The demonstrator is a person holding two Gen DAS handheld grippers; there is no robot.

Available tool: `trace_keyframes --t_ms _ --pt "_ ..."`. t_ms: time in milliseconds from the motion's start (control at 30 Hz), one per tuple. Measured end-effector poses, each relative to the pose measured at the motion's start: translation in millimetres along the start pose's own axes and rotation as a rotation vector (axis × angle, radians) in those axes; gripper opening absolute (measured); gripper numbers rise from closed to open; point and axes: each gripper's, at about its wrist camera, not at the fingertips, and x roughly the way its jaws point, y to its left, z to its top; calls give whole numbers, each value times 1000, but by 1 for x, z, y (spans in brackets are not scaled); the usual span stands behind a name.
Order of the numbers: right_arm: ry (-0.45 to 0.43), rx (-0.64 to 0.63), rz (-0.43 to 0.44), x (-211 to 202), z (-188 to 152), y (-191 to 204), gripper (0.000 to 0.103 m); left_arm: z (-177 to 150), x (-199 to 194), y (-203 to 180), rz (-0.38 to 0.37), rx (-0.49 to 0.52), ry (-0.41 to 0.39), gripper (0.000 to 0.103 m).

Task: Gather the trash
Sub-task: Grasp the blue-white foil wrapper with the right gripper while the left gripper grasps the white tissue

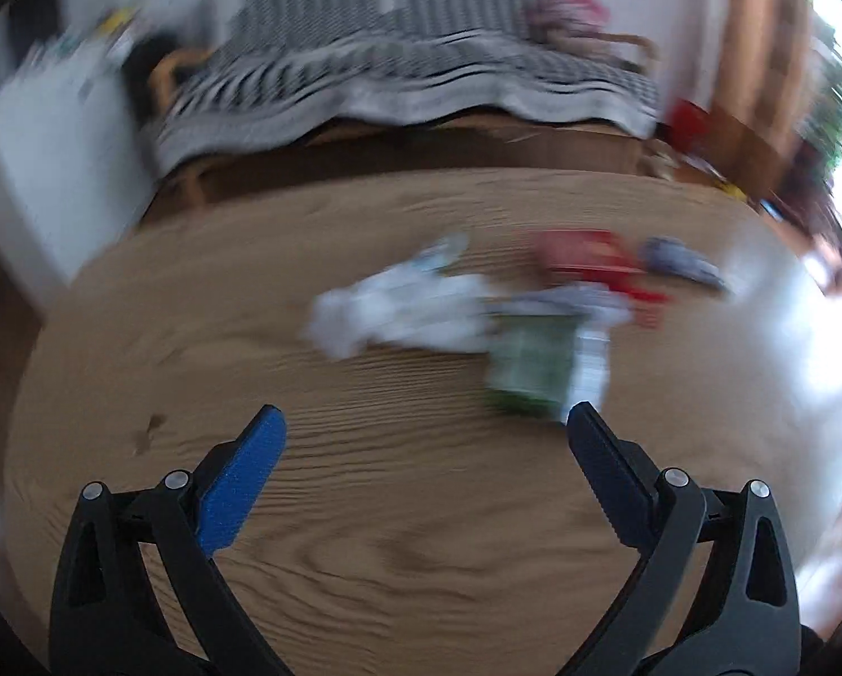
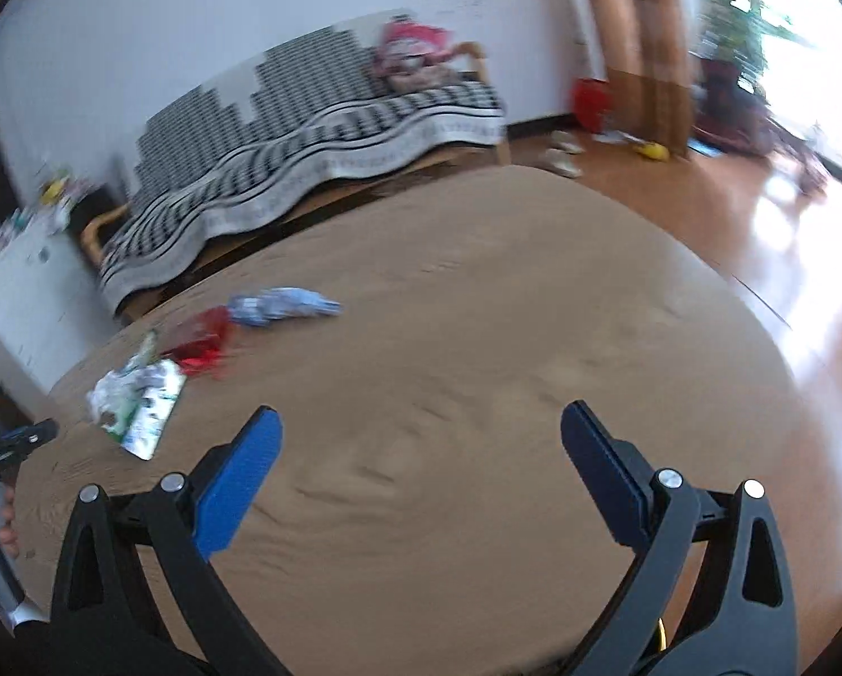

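Both grippers hang over a round wooden surface (image 2: 477,293) with a wavy printed grain, and neither holds anything. The left gripper (image 1: 425,422) has its black arms spread wide, the rough blue pads (image 1: 240,484) far apart over bare wood. The right gripper (image 2: 420,422) is spread just as wide above the middle of the surface. The trash lies in a loose cluster toward the far side, ahead of the left gripper and well to the left of the right one. Nearest is a flat green and white packet (image 1: 528,372) with a shiny foil edge, lying just ahead of the left gripper's right-hand finger. Touching it is a crumpled white wrapper (image 1: 398,310), soft and creased. Behind them sits a glossy red wrapper (image 1: 584,259), crinkled and partly see-through, and just beside that a twisted blue-grey wrapper (image 2: 280,305). Motion blur hides any print on them. Beyond the surface stands a wooden-framed couch draped in a black-and-white woven throw (image 2: 319,129).
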Motion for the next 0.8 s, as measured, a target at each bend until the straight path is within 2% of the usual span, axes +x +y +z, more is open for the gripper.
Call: trace_keyframes --t_ms 67,133,333,433,533,700,733,800 --pt "30 -100 31 21 13 26 96 6 21 30 -4 -86 36 97" --pt "65 -190 35 50 25 46 96 9 37 48 -4 -128 56 97" --pt "207 -384 45 145 48 72 96 20 78 61 -59 -148 89 97" --pt "251 -473 66 179 61 87 96 29 99 53 -28 -78 93 97" --pt "258 -535 94 200 75 99 96 39 115 51 1 -17 92 97" --pt "292 -662 142 232 86 121 95 48 125 40 -23 60 91 97" --pt "298 -683 140 237 85 123 93 49 128 38 -27 76 89 97" --pt "316 -715 143 248 82 130 77 46 131 31 -38 114 83 97"
